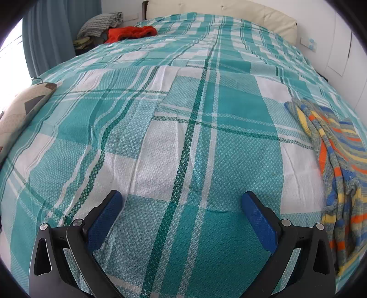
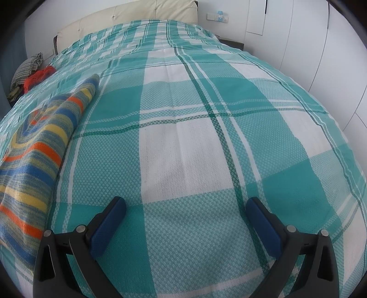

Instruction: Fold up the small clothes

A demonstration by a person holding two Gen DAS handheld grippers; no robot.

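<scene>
Teal plaid bedspread [image 1: 183, 142] carries a striped knit garment [image 1: 339, 165] and red cloth [image 1: 130, 33]

Both grippers hovering, spread wide.
The left gripper [image 1: 181, 201] and right gripper [image 2: 185, 206] are gaping with nothing between their blue pads [image 1: 259, 220].

We see a bed [image 1: 183, 137] with a teal plaid cover, a cream headboard [image 1: 229, 13], blue curtains [image 1: 57, 34], and a patterned pillow [image 1: 20, 110] at its left edge.
</scene>
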